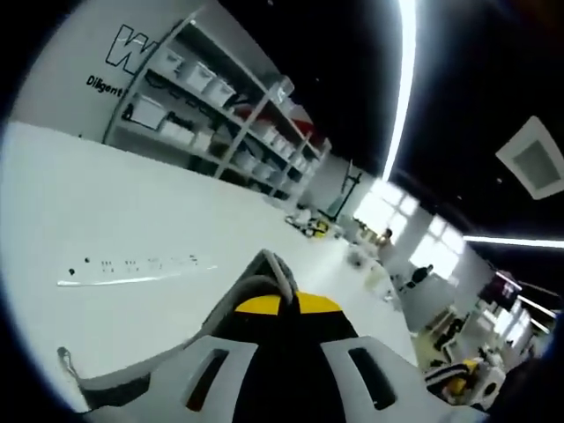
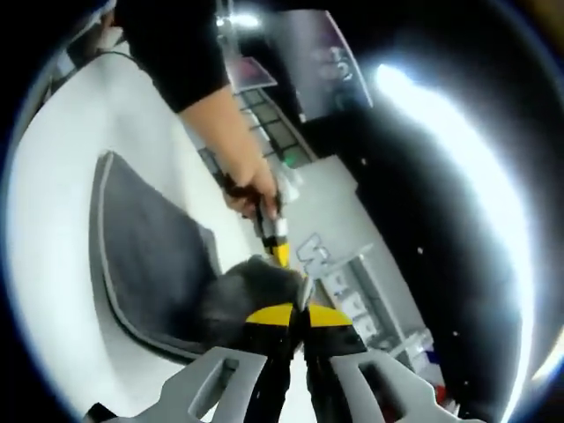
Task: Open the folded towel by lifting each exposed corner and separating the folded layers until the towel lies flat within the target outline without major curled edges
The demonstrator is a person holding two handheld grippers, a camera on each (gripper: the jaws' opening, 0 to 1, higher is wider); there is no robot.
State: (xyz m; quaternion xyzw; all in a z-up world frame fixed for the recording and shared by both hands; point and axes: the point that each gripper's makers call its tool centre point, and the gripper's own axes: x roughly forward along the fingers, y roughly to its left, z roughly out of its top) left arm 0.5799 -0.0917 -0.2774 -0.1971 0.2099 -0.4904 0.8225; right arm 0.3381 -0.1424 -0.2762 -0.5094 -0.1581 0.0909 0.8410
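Both grippers are pinching the grey towel (image 2: 150, 256): the right gripper (image 2: 295, 313) and left gripper (image 1: 280, 286) are clenching its edge, lifting layers apart off the white table (image 1: 132, 203).

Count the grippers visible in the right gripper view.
2. The right gripper rises from the bottom, shut on the towel. The left gripper, in a hand, grips the towel just above it.
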